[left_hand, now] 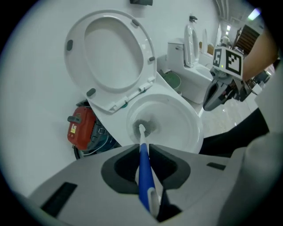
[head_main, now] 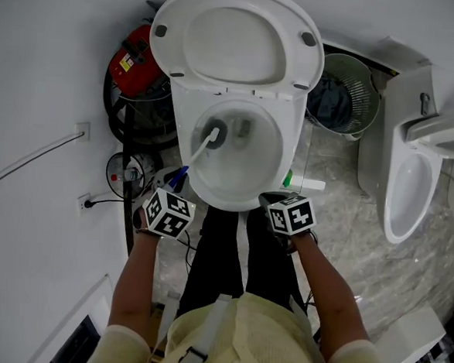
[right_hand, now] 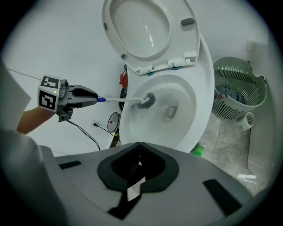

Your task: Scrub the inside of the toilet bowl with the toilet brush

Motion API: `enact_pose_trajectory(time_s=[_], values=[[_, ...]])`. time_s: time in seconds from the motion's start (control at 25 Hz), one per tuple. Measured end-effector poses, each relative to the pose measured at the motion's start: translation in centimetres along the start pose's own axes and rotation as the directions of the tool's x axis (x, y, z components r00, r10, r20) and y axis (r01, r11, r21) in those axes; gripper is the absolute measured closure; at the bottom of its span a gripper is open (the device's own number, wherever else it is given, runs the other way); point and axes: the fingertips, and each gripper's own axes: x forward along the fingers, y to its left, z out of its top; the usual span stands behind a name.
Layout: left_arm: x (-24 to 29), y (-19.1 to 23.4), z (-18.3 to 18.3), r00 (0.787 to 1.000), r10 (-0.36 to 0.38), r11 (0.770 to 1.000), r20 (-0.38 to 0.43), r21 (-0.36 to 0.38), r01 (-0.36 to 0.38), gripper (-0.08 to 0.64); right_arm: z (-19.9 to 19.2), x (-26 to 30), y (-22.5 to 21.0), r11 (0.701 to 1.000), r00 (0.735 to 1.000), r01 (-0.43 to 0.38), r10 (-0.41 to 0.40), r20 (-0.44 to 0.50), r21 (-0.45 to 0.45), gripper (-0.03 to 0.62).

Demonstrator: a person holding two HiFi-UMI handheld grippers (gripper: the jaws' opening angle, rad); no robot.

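Note:
The white toilet bowl (head_main: 291, 146) stands open with its seat and lid (head_main: 237, 34) raised. A toilet brush with a blue and white handle (head_main: 187, 168) reaches into the bowl. Its dark head (head_main: 213, 132) rests against the left inner wall near the drain. My left gripper (head_main: 176, 187) is shut on the blue handle (left_hand: 144, 170), with the brush head (left_hand: 143, 128) straight ahead of it. My right gripper (head_main: 274, 200) hovers at the bowl's front right rim, its jaws together with nothing between them (right_hand: 138, 145). The right gripper view also catches the left gripper (right_hand: 84, 97) and the brush head (right_hand: 147, 100).
A red device (head_main: 135, 58) and dark hoses sit left of the toilet. At the back right stands a green basket (head_main: 349, 92), beyond it a second toilet (head_main: 413, 174). A green bottle (head_main: 300, 182) lies by the bowl's base. Wall sockets and cables (head_main: 84, 202) are at left.

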Motion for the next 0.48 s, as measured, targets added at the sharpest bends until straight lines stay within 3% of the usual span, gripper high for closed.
enact_pose_trajectory(time_s=[0.12, 0.32, 0.48], values=[[-0.2, 0.1, 1.0, 0.999, 0.007, 0.997, 0.033, -0.073, -0.005, 0.485, -0.1, 0.0, 0.0, 1.0, 1.0, 0.001, -0.001, -0.002, 0.001, 0.577], [-0.2, 0.5, 1.6, 0.998, 0.055, 0.994, 0.043, -0.098, -0.05, 0.485, 0.0, 0.0, 0.1, 1.0, 1.0, -0.003, 0.003, 0.005, 0.004, 0.577], [0.3, 0.5, 1.8, 0.998, 0.045, 0.985, 0.048, -0.166, -0.036, 0.485, -0.2, -0.1, -0.2, 1.0, 1.0, 0.0, 0.0, 0.007, 0.011, 0.577]])
